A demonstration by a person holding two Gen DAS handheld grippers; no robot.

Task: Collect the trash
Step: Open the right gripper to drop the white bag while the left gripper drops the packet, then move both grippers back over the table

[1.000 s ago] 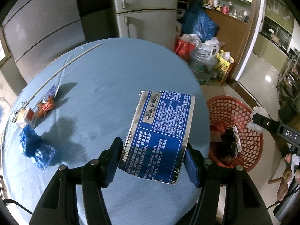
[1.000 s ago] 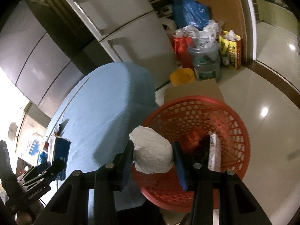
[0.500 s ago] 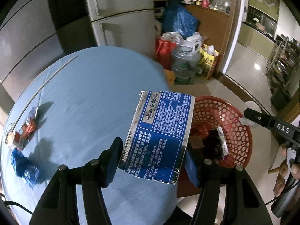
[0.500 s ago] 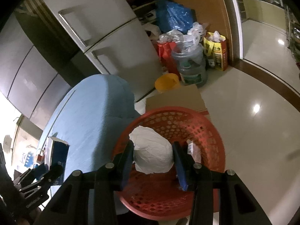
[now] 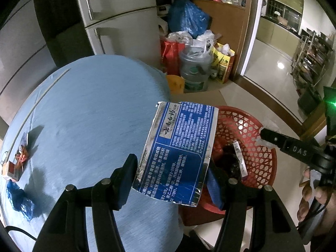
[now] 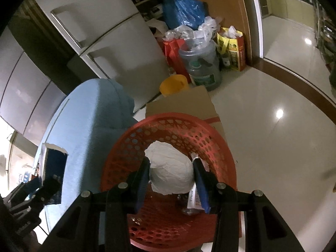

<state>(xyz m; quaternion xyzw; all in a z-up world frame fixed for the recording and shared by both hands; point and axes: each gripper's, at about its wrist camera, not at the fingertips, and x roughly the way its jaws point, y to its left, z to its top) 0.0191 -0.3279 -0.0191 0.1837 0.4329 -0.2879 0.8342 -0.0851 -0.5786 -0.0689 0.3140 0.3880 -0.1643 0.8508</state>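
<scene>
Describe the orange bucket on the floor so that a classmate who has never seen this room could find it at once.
Start at the tall white fridge. On the floor between the blue-clothed table and the clear water jug stands the orange bucket, the only plain, round, open-topped thing among bags.

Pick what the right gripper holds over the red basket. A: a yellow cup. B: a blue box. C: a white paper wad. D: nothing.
C: in the right wrist view the right gripper is shut on the paper wad, above the red basket; the blue box is in the left gripper.
</scene>
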